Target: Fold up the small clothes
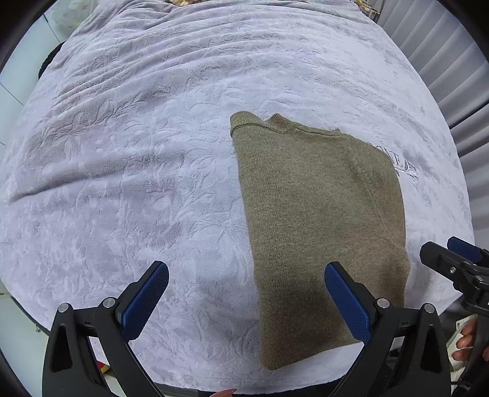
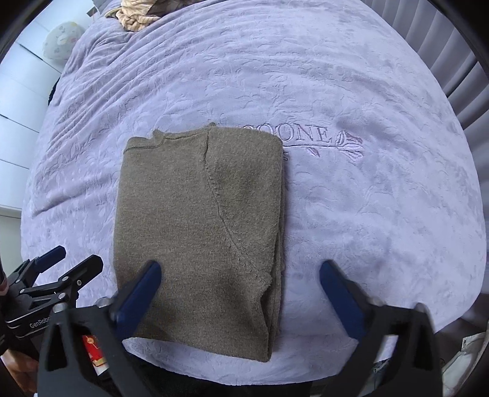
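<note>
The olive-brown knitted sweater (image 2: 198,232) lies flat on the bed (image 2: 366,198), already folded lengthwise into a tall, narrow rectangle. Its ribbed collar (image 2: 159,137) points toward the far end and its hem lies at the near edge, close to the person. A curved seam runs down the top layer, which suggests a sleeve or side panel has been laid inward over the body so that nothing trails outside the block. The right edge shows stacked layers, a sign that the fold is on that side.

The sweater sits on the lavender embossed bedspread, partly covering an embroidered wordmark and flower motif (image 2: 336,140). The soft, broad surface gives room to spread and flatten the garment.

The right gripper (image 2: 241,284) hangs over the lower half of the sweater with its jaws spread wide and nothing between them; its left finger is over the knit and its right finger over bare bedspread. The left gripper (image 1: 244,290) is likewise released and empty, straddling the sweater's left edge near the hem. Both appear placed at the near end to take the hem corners, probably for a crosswise fold toward the collar, though that is a judgement.

At the far end of the bed lies a bundle of cream striped cloth (image 2: 137,15), perhaps more laundry. Pleated grey curtains (image 2: 452,45) hang along the right side.
</note>
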A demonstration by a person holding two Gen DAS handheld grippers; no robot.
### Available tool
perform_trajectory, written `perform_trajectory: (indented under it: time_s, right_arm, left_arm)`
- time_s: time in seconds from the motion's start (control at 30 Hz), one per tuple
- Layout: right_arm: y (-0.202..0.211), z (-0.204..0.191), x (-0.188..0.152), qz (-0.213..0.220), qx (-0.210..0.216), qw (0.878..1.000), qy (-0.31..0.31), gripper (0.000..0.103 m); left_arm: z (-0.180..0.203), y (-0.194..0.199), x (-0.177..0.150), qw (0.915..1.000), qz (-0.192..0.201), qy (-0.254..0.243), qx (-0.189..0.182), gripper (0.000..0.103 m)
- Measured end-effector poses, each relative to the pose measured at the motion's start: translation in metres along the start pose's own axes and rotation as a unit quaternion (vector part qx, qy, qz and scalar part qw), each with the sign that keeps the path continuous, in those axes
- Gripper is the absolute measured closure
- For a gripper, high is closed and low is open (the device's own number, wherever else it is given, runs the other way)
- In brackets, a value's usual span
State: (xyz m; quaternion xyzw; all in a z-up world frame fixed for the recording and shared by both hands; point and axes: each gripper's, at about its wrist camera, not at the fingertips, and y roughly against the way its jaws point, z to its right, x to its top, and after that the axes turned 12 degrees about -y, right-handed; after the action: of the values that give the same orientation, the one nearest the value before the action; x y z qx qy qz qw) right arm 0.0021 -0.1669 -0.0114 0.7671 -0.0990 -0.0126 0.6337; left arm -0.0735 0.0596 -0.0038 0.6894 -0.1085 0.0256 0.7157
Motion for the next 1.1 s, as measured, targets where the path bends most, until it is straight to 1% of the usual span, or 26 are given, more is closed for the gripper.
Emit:
perform_trajectory:
  time_s: [0.63,1.1]
  right_arm:
    - [-0.0038,-0.0087,-0.0005,-0.006,-0.014,1.0,0.004,0.0]
    - [-0.0057,-0.0096,0.0015,-0.006,-0.006,1.0,0.005,0.0]
  left_arm:
    - [-0.0012,0.0015,0.0017,1.0,-0.002,0.003,0.005,0.001]
    - [-0.0017,0.0029,0.0034,1.0,-0.002,0.002,0.008,0.001]
